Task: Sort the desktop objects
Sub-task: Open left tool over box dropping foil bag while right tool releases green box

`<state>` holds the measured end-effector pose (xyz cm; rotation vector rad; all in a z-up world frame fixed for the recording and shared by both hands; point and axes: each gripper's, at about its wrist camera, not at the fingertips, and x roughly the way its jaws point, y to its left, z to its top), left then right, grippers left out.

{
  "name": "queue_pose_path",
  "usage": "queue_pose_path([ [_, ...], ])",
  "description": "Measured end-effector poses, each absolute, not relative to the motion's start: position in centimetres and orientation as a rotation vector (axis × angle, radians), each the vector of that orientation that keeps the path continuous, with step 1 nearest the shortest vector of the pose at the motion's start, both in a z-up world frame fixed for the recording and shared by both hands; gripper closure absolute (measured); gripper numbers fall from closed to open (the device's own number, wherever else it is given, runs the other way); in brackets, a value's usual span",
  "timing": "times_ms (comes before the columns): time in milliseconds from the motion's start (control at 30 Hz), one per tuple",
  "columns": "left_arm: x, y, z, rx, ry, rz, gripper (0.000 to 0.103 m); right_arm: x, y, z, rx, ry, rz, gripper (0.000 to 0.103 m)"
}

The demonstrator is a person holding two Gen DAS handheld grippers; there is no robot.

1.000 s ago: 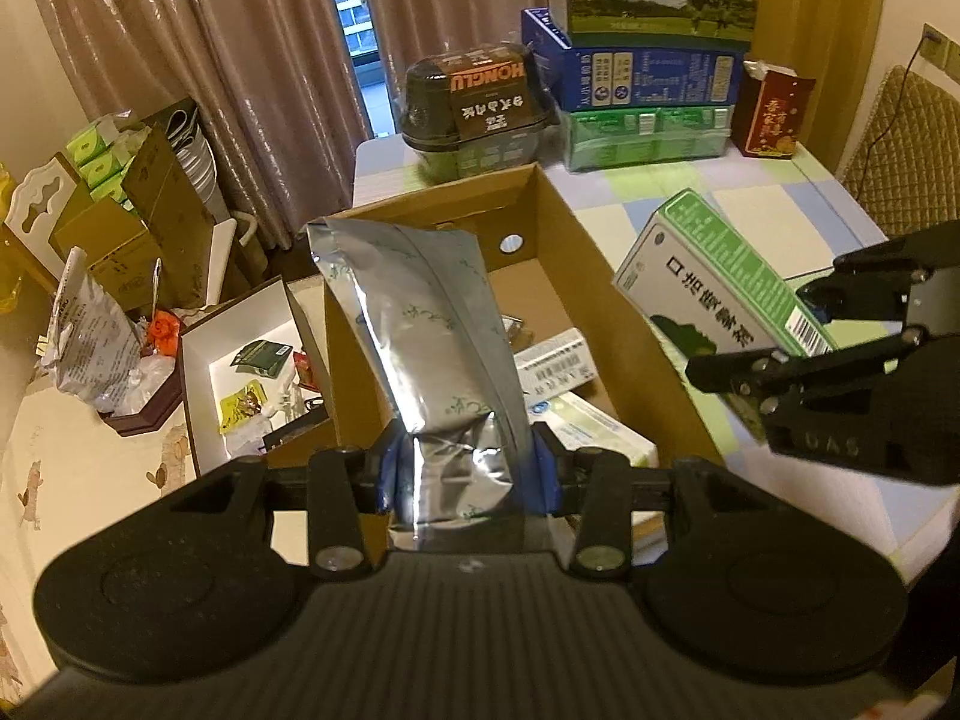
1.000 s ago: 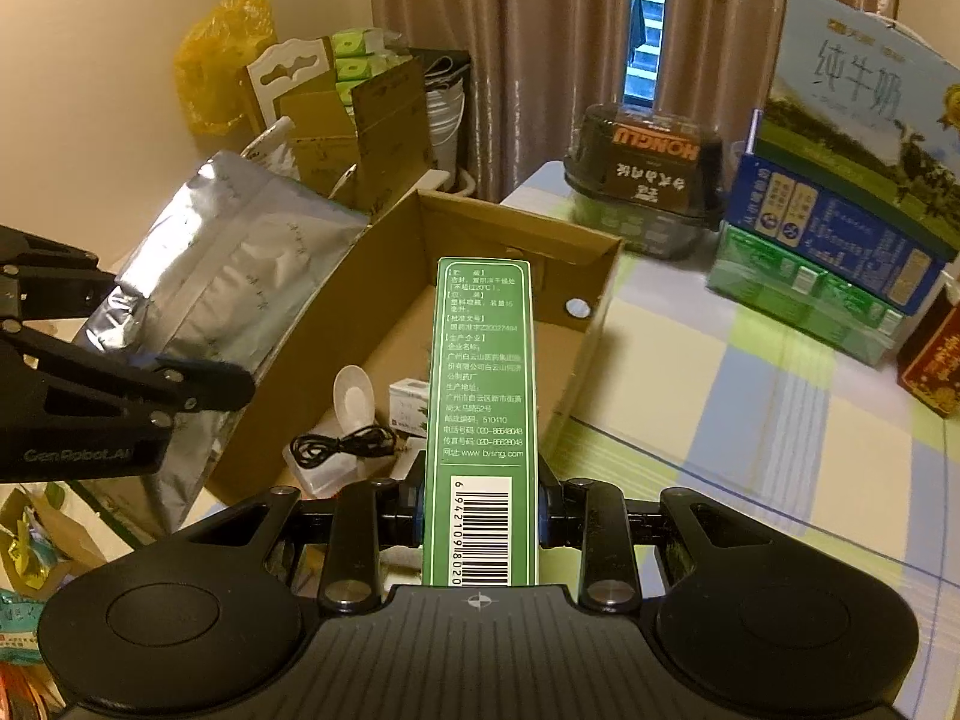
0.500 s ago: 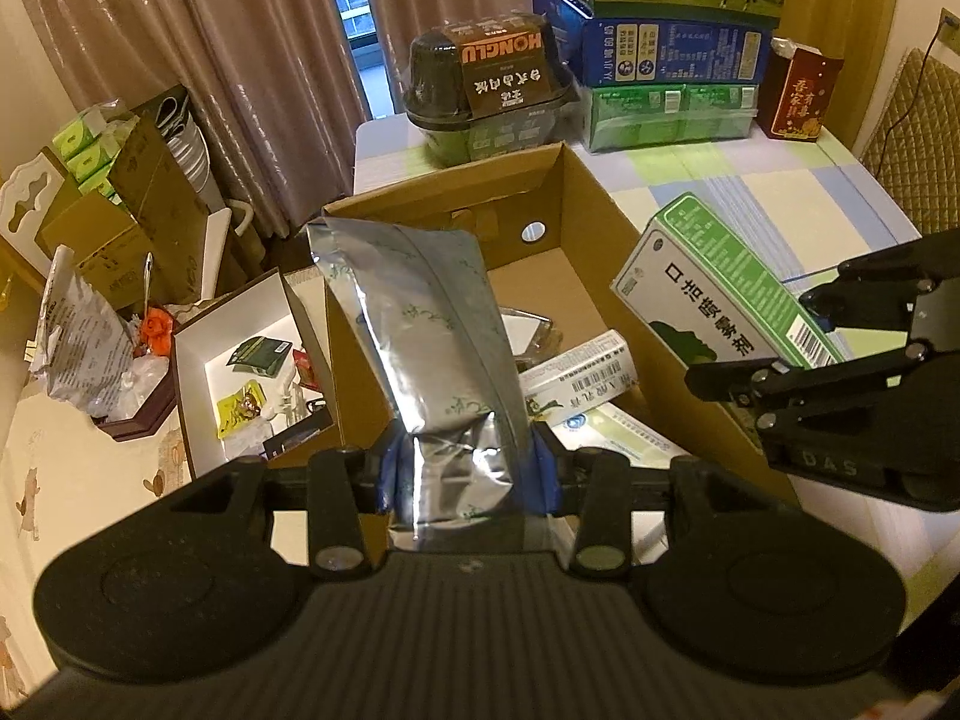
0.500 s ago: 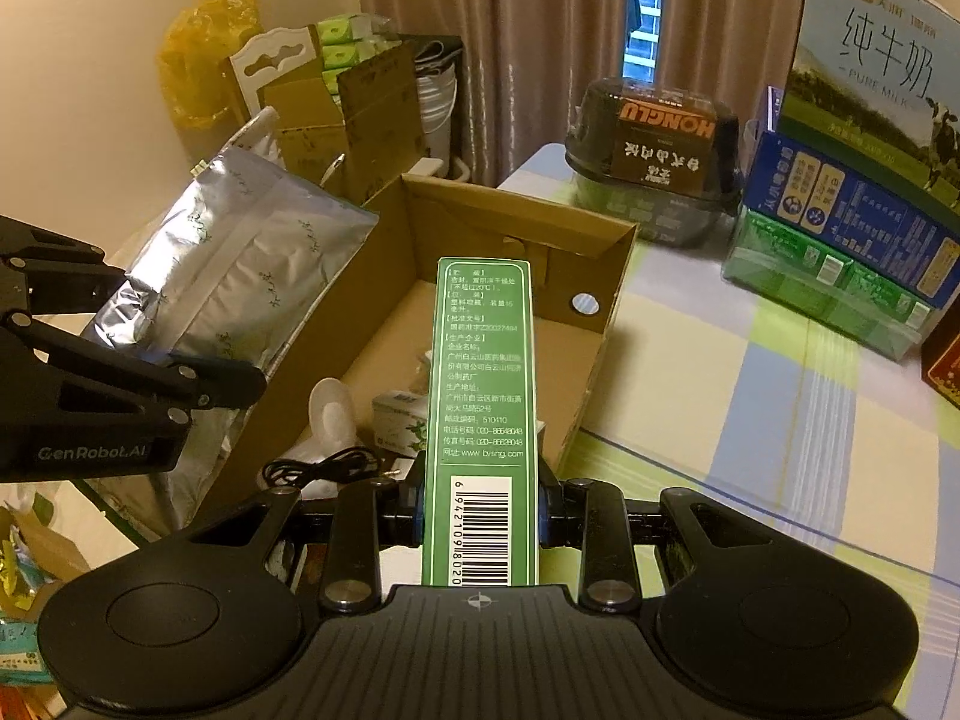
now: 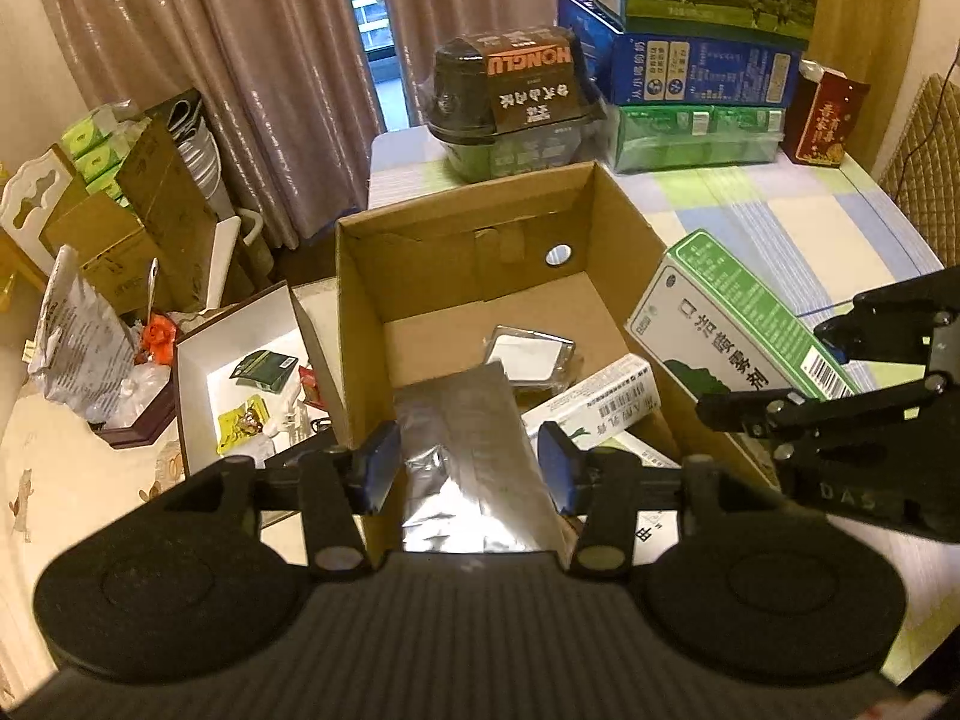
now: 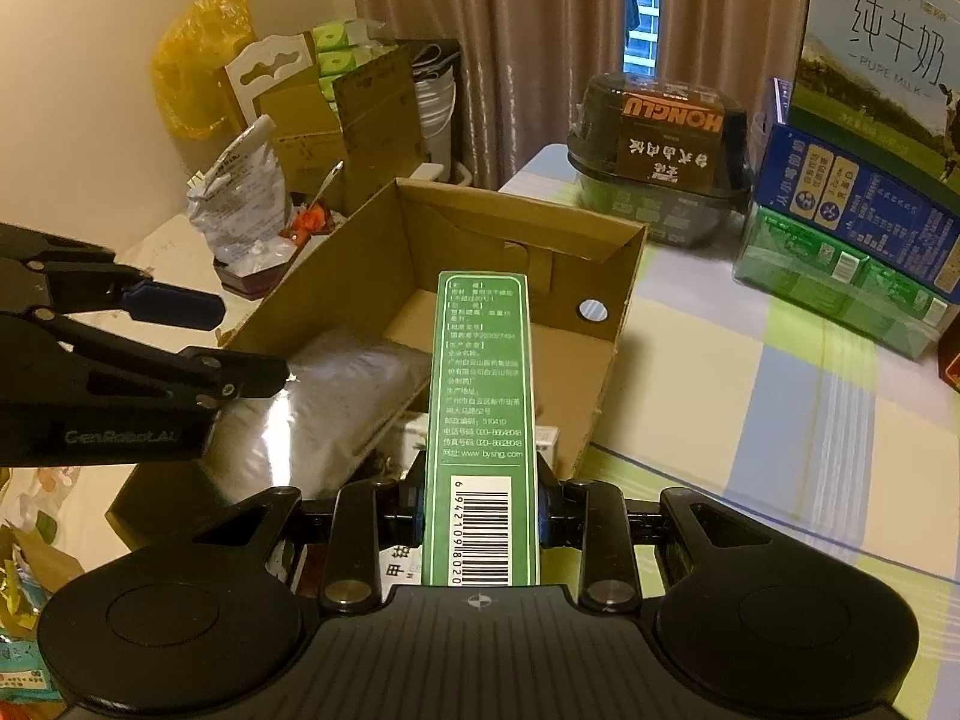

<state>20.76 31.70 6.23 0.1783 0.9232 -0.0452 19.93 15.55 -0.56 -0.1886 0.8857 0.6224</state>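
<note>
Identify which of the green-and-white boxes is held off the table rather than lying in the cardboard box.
The large green box, clamped in the right gripper; the smaller ones lie inside the cardboard box.

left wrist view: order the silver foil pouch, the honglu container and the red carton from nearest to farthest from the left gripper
1. Silver foil pouch: lies in the cardboard box, between the open jaws of the left gripper.
2. HONGLU container: on the table behind the box's far wall.
3. Red carton: far right, beside the stacked milk boxes.
</note>
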Motion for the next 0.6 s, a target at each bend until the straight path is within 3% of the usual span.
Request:
queue_pose_path([
  [233, 19.3, 32.7, 6.5, 0.181, 0.905, -0.014, 0.058, 20.1, 16.2, -0.6, -0.123, 0.896, 0.634, 0.074],
  [267, 19.1, 32.8, 6.6, 0.181, 0.905, -0.009, 0.057, 20.2, 16.3, -0.5, -0.107, 0.894, 0.648, 0.069],
  [300, 18.8, 32.9, 6.6, 0.18, 0.905, -0.008, 0.055, 20.2, 16.4, -0.4, -0.096, 0.894, 0.657, 0.046],
  [333, 18.5, 33.0, 6.6, 0.178, 0.902, -0.006, 0.053, 20.1, 16.3, -0.2, -0.089, 0.886, 0.662, 0.03],
  [500, 16.5, 33.1, 6.7, 0.163, 0.889, 0.002, 0.048, 18.8, 15.7, 0.1, -0.099, 0.877, 0.665, 0.029],
  [600, 15.0, 33.0, 6.8, 0.15, 0.877, 0.009, 0.037, 17.8, 14.7, 0.3, -0.097, 0.883, 0.653, 0.028],
])
